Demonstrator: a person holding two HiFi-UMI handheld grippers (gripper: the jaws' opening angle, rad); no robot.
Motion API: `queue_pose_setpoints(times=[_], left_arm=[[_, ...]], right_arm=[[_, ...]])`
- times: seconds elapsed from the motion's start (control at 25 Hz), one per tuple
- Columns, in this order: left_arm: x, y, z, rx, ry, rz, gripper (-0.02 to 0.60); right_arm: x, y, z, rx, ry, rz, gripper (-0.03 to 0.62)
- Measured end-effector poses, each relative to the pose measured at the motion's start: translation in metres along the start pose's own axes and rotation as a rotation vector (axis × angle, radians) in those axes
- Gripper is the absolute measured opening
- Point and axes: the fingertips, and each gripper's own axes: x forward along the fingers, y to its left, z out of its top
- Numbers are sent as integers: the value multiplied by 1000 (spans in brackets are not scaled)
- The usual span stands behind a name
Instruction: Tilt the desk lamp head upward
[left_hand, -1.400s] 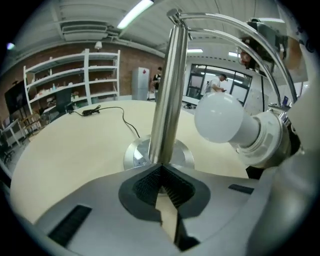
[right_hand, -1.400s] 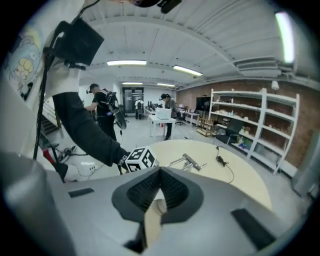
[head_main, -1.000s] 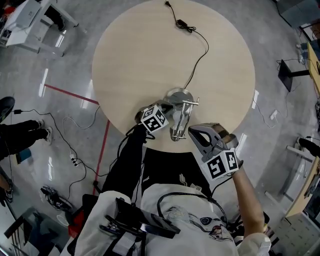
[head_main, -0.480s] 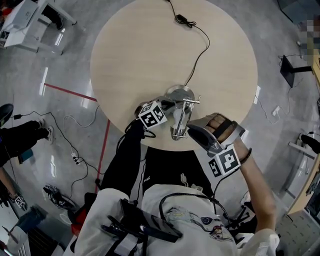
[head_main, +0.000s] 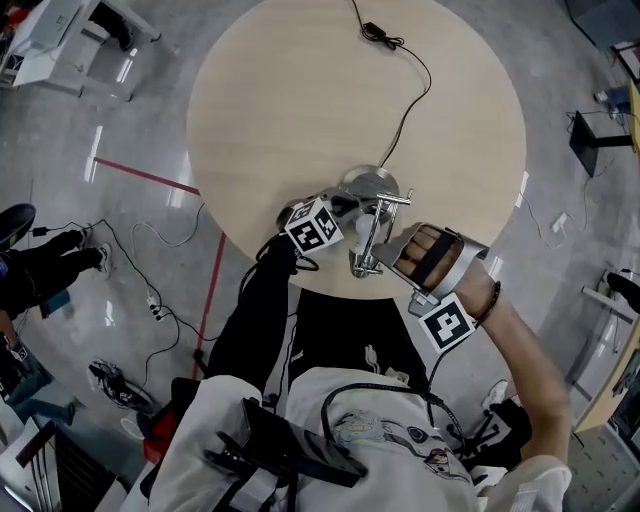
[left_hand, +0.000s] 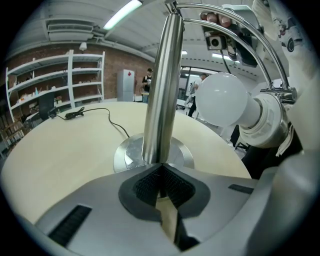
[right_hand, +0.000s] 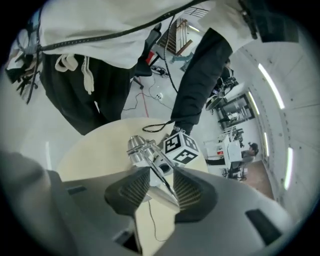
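A chrome desk lamp stands on its round base (head_main: 375, 186) near the front edge of the round wooden table (head_main: 300, 90). My left gripper (head_main: 340, 212) is shut on the upright pole (left_hand: 162, 90), which sits in the notch of its pads (left_hand: 161, 172). The white bulb (left_hand: 221, 98) in its socket hangs to the right under a curved chrome frame. My right gripper (head_main: 388, 250) is at the lamp head (head_main: 366, 240). Its jaws are opening, and a thin chrome rod of the head (right_hand: 162, 176) lies between the pads (right_hand: 134, 187) without being pressed.
The lamp's black cord (head_main: 408, 105) runs over the table to a plug at the far edge (head_main: 378, 35). On the floor to the left are red tape (head_main: 150, 178), loose cables (head_main: 150, 300) and a person's shoes (head_main: 60, 265).
My right gripper has swung left from the table's front edge onto the lamp head. The left gripper has stayed on the pole.
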Motion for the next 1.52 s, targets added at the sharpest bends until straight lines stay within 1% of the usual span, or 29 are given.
queue_pose_setpoints(times=[0.2, 0.36, 0.44, 0.48, 0.56, 0.68, 0.8, 1.04, 1.32, 1.52], left_arm=[[-1, 0, 1, 4, 2, -1, 3], [-1, 0, 1, 1, 4, 2, 3], [-1, 0, 1, -4, 2, 4, 3], [-1, 0, 1, -6, 1, 4, 3], [0, 1, 1, -9, -1, 5, 3], [1, 1, 0, -14, -4, 6, 3], [1, 1, 0, -26, -5, 8, 3], [1, 1, 0, -26, 14, 5, 3], [1, 1, -1, -45, 25, 9, 3], [1, 1, -2, -61, 31, 14, 3]], right_arm=[[4, 11, 4, -149, -12, 35, 129], [13, 15, 12, -228, -41, 52, 129], [15, 16, 14, -240, -54, 50, 120], [15, 15, 14, -236, -58, 45, 101], [15, 14, 14, -225, -67, 37, 94], [13, 14, 14, -185, -100, 36, 94], [9, 11, 16, -114, -152, 53, 94], [-8, 2, 25, 73, -285, 100, 95], [-33, -14, 25, 206, -423, 144, 100], [-51, -29, 23, 335, -546, 159, 109]])
